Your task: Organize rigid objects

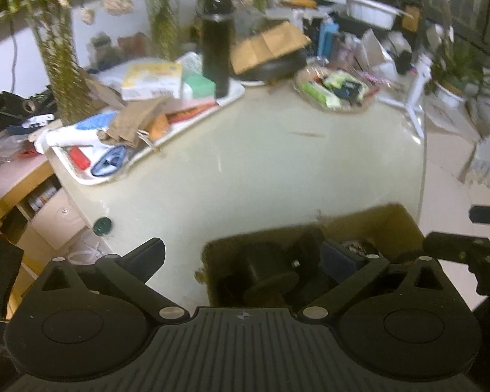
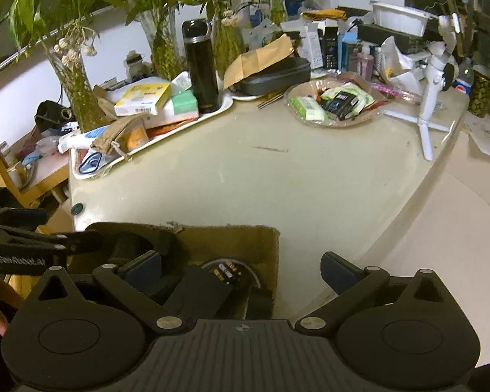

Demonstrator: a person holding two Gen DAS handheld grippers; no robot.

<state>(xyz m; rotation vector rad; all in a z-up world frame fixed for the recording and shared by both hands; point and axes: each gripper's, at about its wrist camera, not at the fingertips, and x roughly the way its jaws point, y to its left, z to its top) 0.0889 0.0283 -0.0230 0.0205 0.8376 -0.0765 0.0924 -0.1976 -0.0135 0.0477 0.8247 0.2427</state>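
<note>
Cardboard box [image 2: 225, 245] at near edge of table [image 2: 277, 189], directly below both grippers; holds dark rigid items: black spool-like part [image 1: 268, 274], round container [image 2: 232, 271] w/ small pieces inside. Box contents dim, hard to identify.

Left gripper [image 1: 251, 254]: jaws spread wide, nothing between, over box's left half. Right gripper [image 2: 241, 268]: jaws wide, empty, straddling box's right wall. Both about equally near; both angled down into box.

Further back: black flask [image 2: 201, 68] upright on white tray [image 2: 209, 116], well apart from box.

Text: "GenRobot.AI" on left gripper's body seen from right wrist view. Other labels unreadable.
</note>
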